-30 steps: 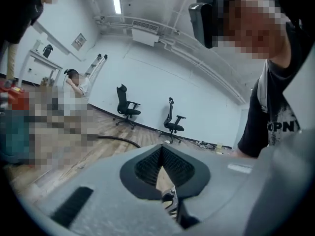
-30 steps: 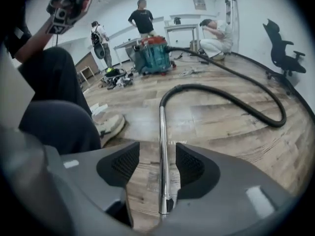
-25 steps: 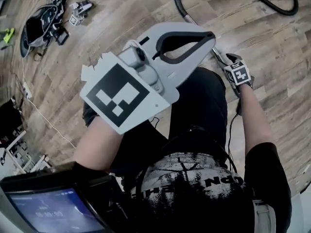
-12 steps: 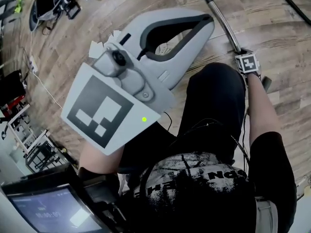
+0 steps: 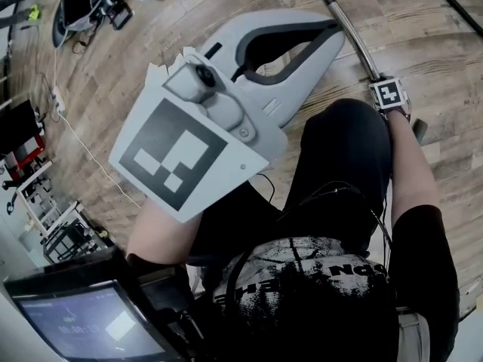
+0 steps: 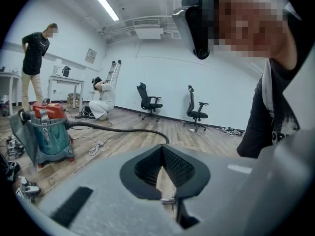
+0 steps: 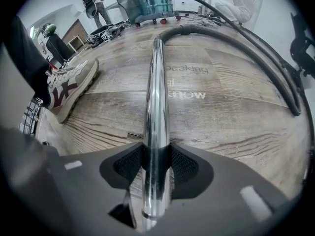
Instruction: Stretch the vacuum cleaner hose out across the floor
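Right gripper view, tube (image 7: 156,92) gripped, floor (image 7: 231,112) ahead

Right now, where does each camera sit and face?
Head view: on the head, facing steeply down; torso, arms, left gripper, right gripper show.
Left gripper view: on that shut, empty gripper, level toward vacuum cleaner; torso shows.
Right gripper view: faces down the metal tube its jaws just closed on; shoe shows.
Both gripper views share vacuum cleaner, hose.
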The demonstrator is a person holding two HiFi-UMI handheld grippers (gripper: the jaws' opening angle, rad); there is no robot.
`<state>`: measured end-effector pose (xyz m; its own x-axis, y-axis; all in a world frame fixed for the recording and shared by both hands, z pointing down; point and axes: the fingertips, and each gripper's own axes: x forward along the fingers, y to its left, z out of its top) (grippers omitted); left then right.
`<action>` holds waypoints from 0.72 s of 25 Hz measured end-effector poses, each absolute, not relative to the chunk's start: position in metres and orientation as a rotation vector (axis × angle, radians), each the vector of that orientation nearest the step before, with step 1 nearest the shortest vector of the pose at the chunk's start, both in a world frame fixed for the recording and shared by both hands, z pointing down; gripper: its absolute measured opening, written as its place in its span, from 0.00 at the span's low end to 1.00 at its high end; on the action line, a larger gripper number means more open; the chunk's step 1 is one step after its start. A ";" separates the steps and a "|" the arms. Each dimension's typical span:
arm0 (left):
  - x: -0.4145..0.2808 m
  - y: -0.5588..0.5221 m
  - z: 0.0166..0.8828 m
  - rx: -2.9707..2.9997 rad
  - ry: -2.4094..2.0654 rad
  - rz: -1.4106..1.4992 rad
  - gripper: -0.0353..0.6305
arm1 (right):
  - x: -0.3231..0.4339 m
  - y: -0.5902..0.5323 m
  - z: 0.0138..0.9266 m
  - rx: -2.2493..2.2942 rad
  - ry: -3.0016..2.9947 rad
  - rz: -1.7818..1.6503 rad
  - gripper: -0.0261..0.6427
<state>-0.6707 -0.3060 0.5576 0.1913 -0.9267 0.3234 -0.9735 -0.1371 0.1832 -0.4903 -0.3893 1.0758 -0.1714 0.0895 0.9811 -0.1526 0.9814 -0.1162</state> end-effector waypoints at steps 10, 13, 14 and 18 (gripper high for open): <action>-0.664 -0.308 0.603 2.081 -1.694 0.373 0.06 | -0.491 -0.389 1.020 -0.019 -1.724 0.254 0.30; -0.662 -0.312 0.621 1.984 -1.626 0.314 0.06 | -0.468 -0.426 1.010 0.092 -1.606 0.100 0.30; -0.661 -0.318 0.622 1.955 -1.608 0.265 0.06 | -0.465 -0.430 1.009 0.099 -1.603 0.088 0.30; -0.663 -0.357 0.648 1.796 -1.603 -0.027 0.06 | -0.458 -0.432 1.008 0.082 -1.635 0.086 0.30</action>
